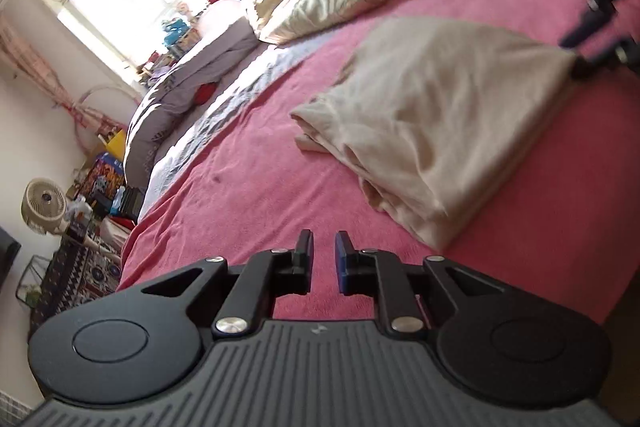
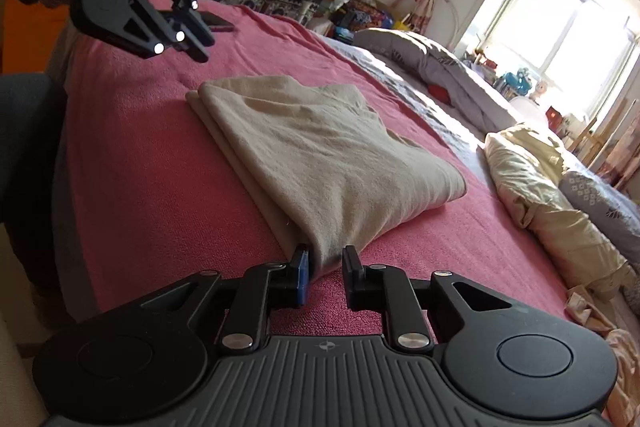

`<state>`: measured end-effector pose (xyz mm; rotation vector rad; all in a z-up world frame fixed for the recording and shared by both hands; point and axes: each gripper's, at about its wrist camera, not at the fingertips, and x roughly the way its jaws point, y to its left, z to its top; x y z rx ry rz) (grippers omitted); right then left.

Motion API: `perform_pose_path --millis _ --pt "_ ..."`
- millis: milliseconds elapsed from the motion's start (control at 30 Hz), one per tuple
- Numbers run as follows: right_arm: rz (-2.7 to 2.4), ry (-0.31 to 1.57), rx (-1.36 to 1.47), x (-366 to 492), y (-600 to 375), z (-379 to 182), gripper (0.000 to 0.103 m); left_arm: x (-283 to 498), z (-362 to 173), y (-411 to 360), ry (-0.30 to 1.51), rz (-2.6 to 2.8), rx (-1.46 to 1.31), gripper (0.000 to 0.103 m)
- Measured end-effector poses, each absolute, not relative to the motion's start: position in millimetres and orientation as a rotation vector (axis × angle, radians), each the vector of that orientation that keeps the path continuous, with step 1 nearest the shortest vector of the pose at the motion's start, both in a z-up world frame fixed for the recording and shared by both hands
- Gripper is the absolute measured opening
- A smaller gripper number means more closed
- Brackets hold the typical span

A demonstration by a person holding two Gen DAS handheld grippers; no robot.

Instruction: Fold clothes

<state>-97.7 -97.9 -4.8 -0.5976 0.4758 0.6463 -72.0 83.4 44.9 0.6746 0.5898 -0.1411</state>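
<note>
A: Starting on the left, what is the left gripper (image 1: 323, 247) doing?

B: It hangs low over the pink bedspread (image 1: 248, 163), its jaws a little apart with nothing between them. It touches no cloth; the beige garment (image 1: 436, 131) lies ahead of it and to its right.

A: And the garment itself?

B: Already folded into a thick, layered rectangle, lying flat on the bed near the front edge. Stacked edges show at the near end.

A: Then the right side?

B: The right gripper (image 2: 325, 259) sits at the garment's (image 2: 320, 155) corner. A tapering tip of fabric lies between its jaws, but they look spread, with a gap on the right finger's side, so I judge it is not pinching.

A: Which step is this, then?

B: Late, I think: either one more fold or tidying. For another fold, the right gripper must close on that corner, the left must take the matching corner, and both lift together.

A: Anything else nearby?

B: A dark phone (image 2: 216, 21) beyond the garment, and pillows (image 2: 548, 195) farther right.
</note>
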Motion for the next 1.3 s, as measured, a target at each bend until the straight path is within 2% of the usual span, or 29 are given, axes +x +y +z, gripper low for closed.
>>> perform_pose_path --millis 33,67,133,167,233,300,333,367,467,600,733,833,1000,1067,1133,1200,1233,1267,1300 --pt "0.674 0.511 -0.570 -93.2 -102.6 -1.7 0.042 -61.9 62.0 86.6 0.567 -0.163 0.514 0.019" --pt "0.687 0.537 -0.552 -91.0 -106.0 1.2 0.050 -51.7 78.8 89.7 0.542 -0.185 0.354 0.021" --pt "0.708 0.592 -0.516 -87.9 -111.8 8.0 0.050 -30.5 87.3 82.2 0.520 -0.249 0.161 0.034" --pt "0.715 0.617 -0.495 -87.4 -114.7 12.3 0.051 -20.1 87.0 74.4 0.512 -0.276 0.103 0.036" --pt "0.721 0.645 -0.451 -86.5 -121.9 22.9 0.054 -4.6 67.5 50.0 0.528 -0.244 0.173 0.036" --pt "0.705 0.642 -0.376 -83.5 -133.5 37.6 0.059 4.1 38.1 37.5 0.598 -0.180 0.254 0.037" --pt "0.692 0.633 -0.333 -79.4 -139.2 45.5 0.062 3.4 19.1 39.7 0.631 -0.154 0.267 0.040" --pt "0.678 0.620 -0.287 -71.3 -143.4 52.8 0.063 -7.9 5.5 46.7 0.602 -0.150 0.264 0.040" --pt "0.634 0.579 -0.138 -29.9 -146.9 69.5 0.064 -49.7 -13.1 55.9 0.489 -0.122 0.271 0.040" --pt "0.626 0.563 -0.037 35.5 -120.5 72.5 0.062 -71.6 -18.1 56.8 0.458 -0.064 0.213 0.041" --pt "0.621 0.698 -0.045 79.9 -94.9 38.3 0.062 -72.9 -16.8 71.3 0.461 -0.080 0.111 0.045" --pt "0.620 0.791 -0.072 92.1 -88.8 7.3 0.066 -77.7 -20.5 78.2 0.435 -0.099 0.085 0.045" --pt "0.611 0.780 -0.099 93.3 -79.1 44.8 0.070 -85.4 -29.7 86.8 0.376 -0.115 0.033 0.046" --pt "0.652 0.751 -0.124 101.3 -59.6 58.9 0.074 -87.9 -30.8 86.3 0.364 -0.118 0.037 0.046" --pt "0.703 0.766 -0.193 116.0 -21.6 63.1 0.074 -89.5 -31.5 87.8 0.358 -0.125 0.028 0.046" --pt "0.749 0.867 -0.249 130.8 16.4 47.7 0.065 -90.3 -31.6 91.4 0.354 -0.142 0.005 0.046" --pt "0.767 0.903 -0.276 135.9 32.9 38.3 0.052 -90.8 -31.8 93.1 0.353 -0.149 -0.005 0.046" --pt "0.778 0.920 -0.301 137.3 45.4 26.3 0.062 -91.4 -31.9 94.5 0.354 -0.156 -0.012 0.046" --pt "0.788 0.936 -0.326 138.7 57.9 14.2 0.077 -91.5 -32.1 96.5 0.354 -0.164 -0.017 0.047"
